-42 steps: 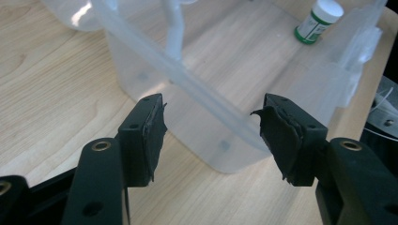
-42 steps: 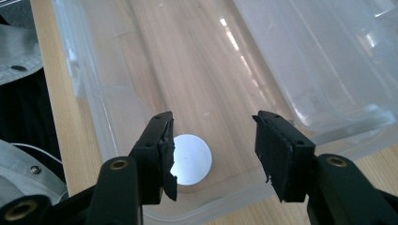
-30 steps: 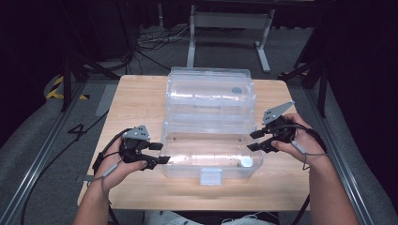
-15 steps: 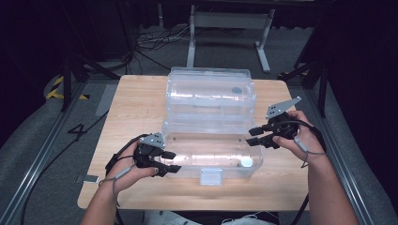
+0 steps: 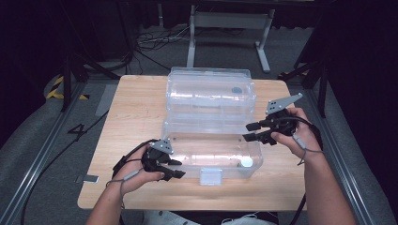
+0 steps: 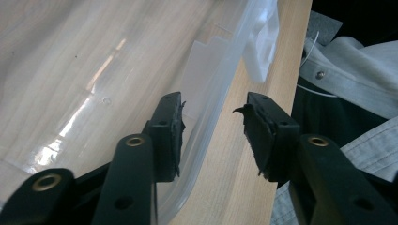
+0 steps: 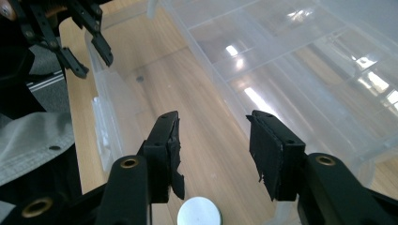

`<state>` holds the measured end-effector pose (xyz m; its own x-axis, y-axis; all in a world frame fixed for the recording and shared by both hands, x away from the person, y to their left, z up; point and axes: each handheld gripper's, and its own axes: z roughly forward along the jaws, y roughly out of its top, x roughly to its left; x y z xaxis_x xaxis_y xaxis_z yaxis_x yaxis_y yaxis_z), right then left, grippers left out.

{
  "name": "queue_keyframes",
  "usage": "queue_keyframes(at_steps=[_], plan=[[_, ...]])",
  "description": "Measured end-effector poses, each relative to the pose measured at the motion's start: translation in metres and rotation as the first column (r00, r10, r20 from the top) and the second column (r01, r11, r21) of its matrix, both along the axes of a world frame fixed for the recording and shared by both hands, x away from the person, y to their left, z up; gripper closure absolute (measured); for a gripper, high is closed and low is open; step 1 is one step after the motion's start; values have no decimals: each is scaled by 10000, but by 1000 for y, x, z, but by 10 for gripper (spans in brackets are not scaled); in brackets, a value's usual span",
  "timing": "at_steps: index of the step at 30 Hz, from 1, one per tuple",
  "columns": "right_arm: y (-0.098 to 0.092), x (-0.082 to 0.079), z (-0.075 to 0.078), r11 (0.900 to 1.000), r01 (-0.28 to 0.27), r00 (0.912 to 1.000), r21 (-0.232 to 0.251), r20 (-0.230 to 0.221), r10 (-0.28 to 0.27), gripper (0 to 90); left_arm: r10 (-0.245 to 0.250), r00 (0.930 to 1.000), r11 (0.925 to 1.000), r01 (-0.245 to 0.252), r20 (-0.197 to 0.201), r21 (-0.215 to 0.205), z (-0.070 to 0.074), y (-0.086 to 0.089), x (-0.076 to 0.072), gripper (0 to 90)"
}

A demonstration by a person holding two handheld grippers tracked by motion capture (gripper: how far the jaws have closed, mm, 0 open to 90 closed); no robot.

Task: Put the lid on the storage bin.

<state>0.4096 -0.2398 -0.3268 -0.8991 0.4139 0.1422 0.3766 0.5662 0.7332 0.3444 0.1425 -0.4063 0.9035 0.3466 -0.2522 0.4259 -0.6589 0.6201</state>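
From the high view we take in the whole layout: a clear plastic storage box [image 5: 211, 157] with its hinged lid [image 5: 210, 96] thrown open toward the far side, standing on a light wooden worktop [image 5: 136, 117]. Using the box as our landmark, the left gripper [image 5: 177, 169] sits at its near-left corner and the right gripper [image 5: 248, 131] at its right wall. We also note a white latch tab [image 5: 210, 176] on the box's near wall.

The left gripper view gives us what the high view cannot: the box's near rim [image 6: 213, 101] runs up between the two black jaws, one jaw inside the box and the other outside over the worktop edge, with the latch tab [image 6: 261, 44] further along the rim. A grey sleeve [image 6: 356, 65] lies beyond the worktop edge.

The right gripper view looks into the box from its right wall. We see a single small white round disc [image 7: 199, 212] on the box floor, just beneath the jaws; in the high view it lies in the near-right corner [image 5: 246, 162].

Left jaws: partly apart, straddling the rim, and they have just been closing; a gap remains on the outer side. Right jaws: apart, gripping nothing, hovering over the box interior.
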Motion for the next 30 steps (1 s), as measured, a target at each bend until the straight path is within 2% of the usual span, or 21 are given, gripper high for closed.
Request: queue_keyframes(at_steps=[3, 8, 12, 17, 18, 21, 23, 30], plan=[[1, 3, 2, 9996, 89, 9999, 254, -51, -88, 541, 53, 9998, 10000, -53, 173, 11, -1, 0, 0, 642], [2, 7, 6, 9973, 251, 9996, 696, -102, -244, 545, 66, 9990, 9994, -80, 432, 326, -1, -1, 1, 729], [3, 11, 8, 9954, 373, 9992, 887, -149, -362, 553, -54, 9985, 9991, 31, 552, 417, -2, -2, 1, 738], [5, 18, 15, 9927, 612, 9981, 1041, -87, -606, 616, -124, 9987, 9988, 100, 503, 470, -4, -4, 2, 740], [5, 19, 17, 9922, 674, 9977, 1045, -104, -667, 643, -170, 9985, 9985, 142, 513, 538, -4, -5, 2, 741], [8, 23, 22, 9924, 696, 9976, 1015, -89, -691, 649, -221, 9981, 9975, 181, 580, 687, -4, -6, 2, 746], [12, 25, 25, 9935, 707, 9974, 887, 94, -718, 643, -273, 9976, 9965, 222, 637, 807, -3, -6, 2, 750], [24, 33, 36, 9949, 690, 9956, 738, 582, -733, 617, -239, 9980, 9964, 191, 582, 822, -3, -6, 2, 751]])
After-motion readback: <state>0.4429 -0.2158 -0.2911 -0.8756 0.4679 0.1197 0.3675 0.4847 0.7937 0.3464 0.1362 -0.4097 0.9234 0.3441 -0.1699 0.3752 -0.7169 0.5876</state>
